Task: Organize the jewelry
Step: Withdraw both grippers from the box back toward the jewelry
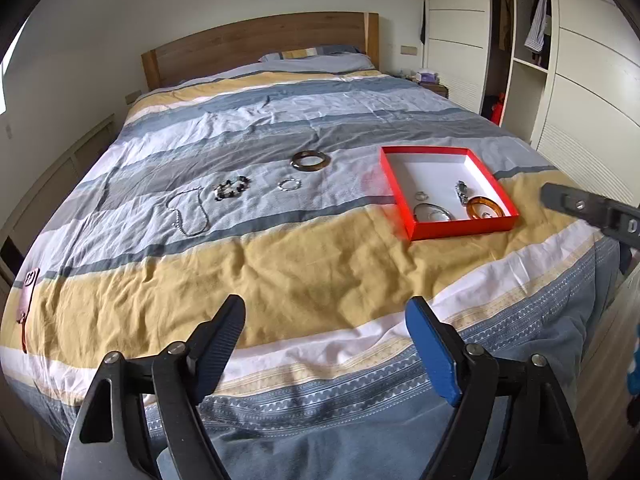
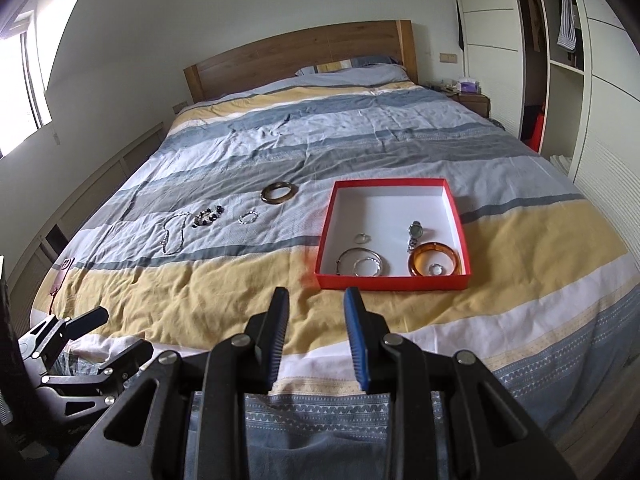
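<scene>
A red box (image 1: 460,230) (image 2: 394,282) with a white inside lies on the bed. It holds an amber bangle (image 2: 434,263), a watch (image 2: 415,234), silver hoops (image 2: 362,265) and small rings. On the bedspread to its left lie a brown bangle (image 1: 311,160) (image 2: 280,193), a small silver bracelet (image 1: 289,185) (image 2: 247,217), a dark bead bracelet (image 1: 232,189) (image 2: 207,216) and a silver chain (image 1: 188,212) (image 2: 174,234). My left gripper (image 1: 326,320) is open wide and empty over the bed's near edge. My right gripper (image 2: 316,304) is open and empty, just short of the box.
The striped bedspread (image 1: 280,264) covers the whole bed. A pinkish tag or strap (image 1: 26,300) lies at its left edge. A wardrobe (image 1: 560,60) stands on the right, a wooden headboard (image 1: 260,46) at the back.
</scene>
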`<state>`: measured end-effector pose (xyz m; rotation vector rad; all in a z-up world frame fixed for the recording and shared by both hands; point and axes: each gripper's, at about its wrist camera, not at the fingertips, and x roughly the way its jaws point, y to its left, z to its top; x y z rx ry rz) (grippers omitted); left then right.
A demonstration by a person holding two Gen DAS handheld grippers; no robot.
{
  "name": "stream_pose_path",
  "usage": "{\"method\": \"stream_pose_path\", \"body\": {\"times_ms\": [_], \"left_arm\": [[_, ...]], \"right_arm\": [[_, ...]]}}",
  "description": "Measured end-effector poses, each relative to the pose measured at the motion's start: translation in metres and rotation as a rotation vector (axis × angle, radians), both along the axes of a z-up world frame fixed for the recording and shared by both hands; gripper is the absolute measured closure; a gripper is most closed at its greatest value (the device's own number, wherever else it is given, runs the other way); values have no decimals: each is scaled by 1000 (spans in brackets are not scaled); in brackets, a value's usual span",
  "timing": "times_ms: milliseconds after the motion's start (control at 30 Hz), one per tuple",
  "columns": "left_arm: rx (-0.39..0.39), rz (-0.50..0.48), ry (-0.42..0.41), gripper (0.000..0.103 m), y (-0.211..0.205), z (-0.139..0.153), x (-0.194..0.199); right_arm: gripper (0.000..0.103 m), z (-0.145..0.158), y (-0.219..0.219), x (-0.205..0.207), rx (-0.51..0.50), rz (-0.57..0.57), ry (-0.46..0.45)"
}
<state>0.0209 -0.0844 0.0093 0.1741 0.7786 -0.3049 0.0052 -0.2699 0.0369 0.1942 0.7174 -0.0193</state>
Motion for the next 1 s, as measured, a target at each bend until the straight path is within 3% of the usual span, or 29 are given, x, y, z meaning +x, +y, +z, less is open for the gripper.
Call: {"method": "stream_pose_path", "body": {"times_ms": [167, 433, 667, 1000], "left_arm": [[11, 19, -2, 15, 12, -7, 0], [5, 84, 25, 14, 45, -27, 20], [-17, 159, 59, 14, 75, -50, 52], [-69, 252, 89, 10, 113, -61, 127]], "right_arm": [[68, 4, 2, -2, -5, -4, -9], [68, 5, 23, 22, -30, 67, 4], [67, -11, 46, 68, -32, 144, 44], [60, -46, 71, 149, -20, 225, 124]]}}
